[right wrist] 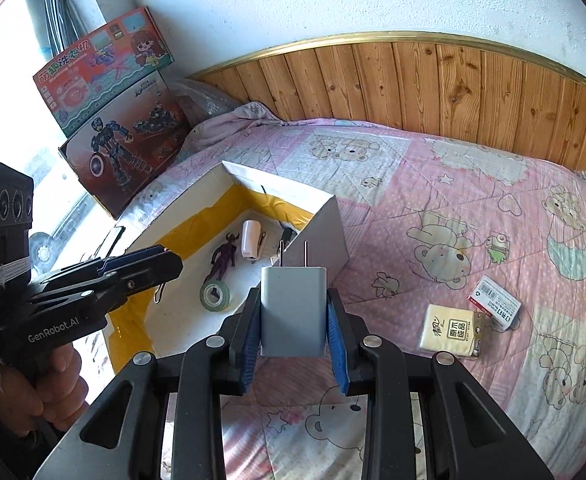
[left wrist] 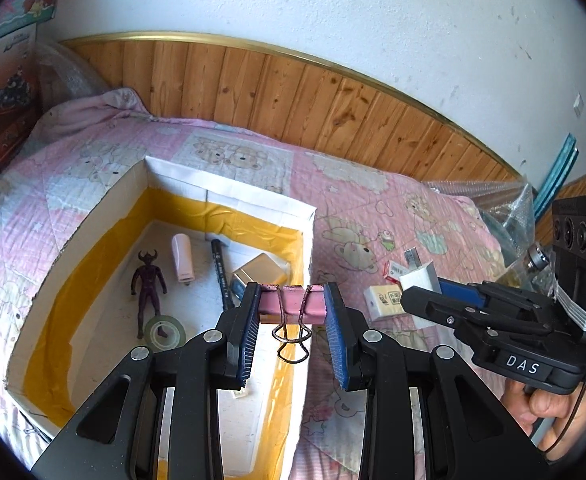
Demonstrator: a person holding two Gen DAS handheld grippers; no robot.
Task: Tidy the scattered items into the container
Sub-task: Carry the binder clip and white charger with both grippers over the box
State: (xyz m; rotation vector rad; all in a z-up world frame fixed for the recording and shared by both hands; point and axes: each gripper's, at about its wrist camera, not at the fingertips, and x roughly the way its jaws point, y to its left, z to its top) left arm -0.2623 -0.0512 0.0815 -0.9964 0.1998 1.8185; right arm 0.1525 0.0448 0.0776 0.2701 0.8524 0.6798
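Note:
My left gripper [left wrist: 292, 302] is shut on a pink binder clip [left wrist: 291, 308], held above the right wall of the white cardboard box [left wrist: 229, 190] lined with yellow tape. In the box lie a purple figure [left wrist: 148, 284], a tape roll [left wrist: 164, 332], a white device [left wrist: 182, 258], a black pen [left wrist: 221, 276] and a silver block [left wrist: 259, 276]. My right gripper [right wrist: 293, 300] is shut on a white wall charger [right wrist: 293, 308], prongs pointing away, just right of the box [right wrist: 333, 232]. A tissue pack [right wrist: 449, 332] and a small red-and-white packet [right wrist: 495, 304] lie on the quilt.
The box sits on a bed with a pink bear-print quilt [right wrist: 433, 184]. Toy boxes [right wrist: 109, 92] lean at the bed's left end. A wooden panel [right wrist: 453, 84] runs along the wall behind. Crumpled clear plastic [left wrist: 505, 208] lies at the far right.

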